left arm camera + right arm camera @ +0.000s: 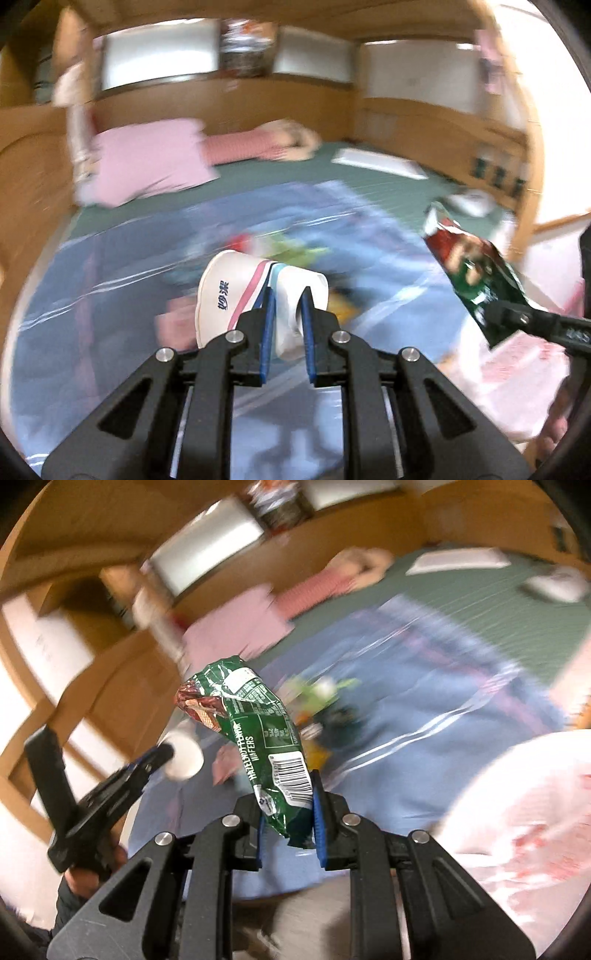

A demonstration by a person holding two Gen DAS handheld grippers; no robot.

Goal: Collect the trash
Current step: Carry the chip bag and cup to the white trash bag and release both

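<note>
Both claws are loaded. The left claw pinches a crushed paper cup; the right claw grips a green wafer bag sticking up from its fingers. Just ahead of both, more blurry trash sits on the blue blanket. Looks roughly half done, and no bin is in sight.

Left hand-held gripper clamped shut, right hand-held gripper likewise

Black tool linkages, silver rivets, ribbed blue pads
</note>
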